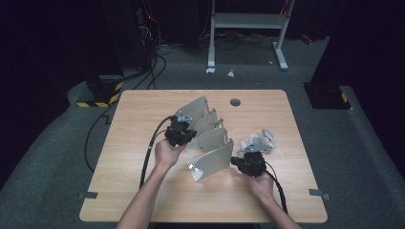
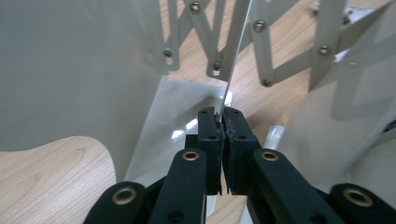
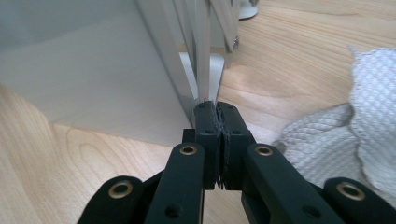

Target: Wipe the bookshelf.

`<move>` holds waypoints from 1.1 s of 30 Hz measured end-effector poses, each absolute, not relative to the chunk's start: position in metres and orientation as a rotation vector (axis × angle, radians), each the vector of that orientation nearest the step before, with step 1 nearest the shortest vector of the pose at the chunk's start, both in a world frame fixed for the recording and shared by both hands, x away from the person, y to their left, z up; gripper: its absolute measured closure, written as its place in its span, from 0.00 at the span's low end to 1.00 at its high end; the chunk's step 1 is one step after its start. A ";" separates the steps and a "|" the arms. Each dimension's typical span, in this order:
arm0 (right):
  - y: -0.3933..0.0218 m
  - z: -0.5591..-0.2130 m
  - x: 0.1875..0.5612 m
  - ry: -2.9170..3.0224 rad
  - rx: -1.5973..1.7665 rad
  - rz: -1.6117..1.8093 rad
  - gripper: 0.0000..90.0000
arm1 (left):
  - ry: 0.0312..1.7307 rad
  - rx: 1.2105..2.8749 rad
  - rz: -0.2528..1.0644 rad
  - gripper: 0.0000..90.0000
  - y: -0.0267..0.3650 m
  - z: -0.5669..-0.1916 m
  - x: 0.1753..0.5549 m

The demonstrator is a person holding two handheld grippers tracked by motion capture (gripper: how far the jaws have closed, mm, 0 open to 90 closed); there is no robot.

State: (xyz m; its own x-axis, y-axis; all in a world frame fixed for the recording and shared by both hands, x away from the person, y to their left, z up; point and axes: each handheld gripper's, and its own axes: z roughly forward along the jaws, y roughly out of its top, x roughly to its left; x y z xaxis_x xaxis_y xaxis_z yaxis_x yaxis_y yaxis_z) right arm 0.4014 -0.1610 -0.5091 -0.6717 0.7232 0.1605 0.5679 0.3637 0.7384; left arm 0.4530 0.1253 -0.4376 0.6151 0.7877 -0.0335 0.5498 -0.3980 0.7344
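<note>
Expanding metal file rack point(image 1: 210, 138) on table point(image 1: 143, 191), left claw point(image 2: 220, 116) and right claw point(image 3: 216, 107) each pinching a divider

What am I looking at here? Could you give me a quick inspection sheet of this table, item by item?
Surface: light wooden table with a round grommet hole near the far edge.
Job's things: pale grey metal expanding file rack, with upright divider plates joined by riveted scissor bars, standing mid-table, spread open.
Clutter: crumpled white textured cloth lying right of the rack.
Grippers: left gripper shut on the edge of a thin divider plate; right gripper shut on a plate edge at the rack's other end.
Cables: black cable trailing from the left gripper, another from the right; more on the floor beyond.
Surroundings: grey carpet, white frame legs behind, black-and-yellow striped base far left.
</note>
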 end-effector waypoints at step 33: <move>-0.180 -0.492 0.401 2.278 1.159 1.156 0.62 | 1.068 2.090 0.477 0.91 0.148 -0.441 0.452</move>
State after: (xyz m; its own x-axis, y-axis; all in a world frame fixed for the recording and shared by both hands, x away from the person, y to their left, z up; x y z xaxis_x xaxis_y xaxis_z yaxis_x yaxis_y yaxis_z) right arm 0.4011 -0.1804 -0.4920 -0.6118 0.7885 0.0630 0.5163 0.3378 0.7869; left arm 0.4519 0.1477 -0.4408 0.5861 0.8103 -0.0014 0.5396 -0.3890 0.7466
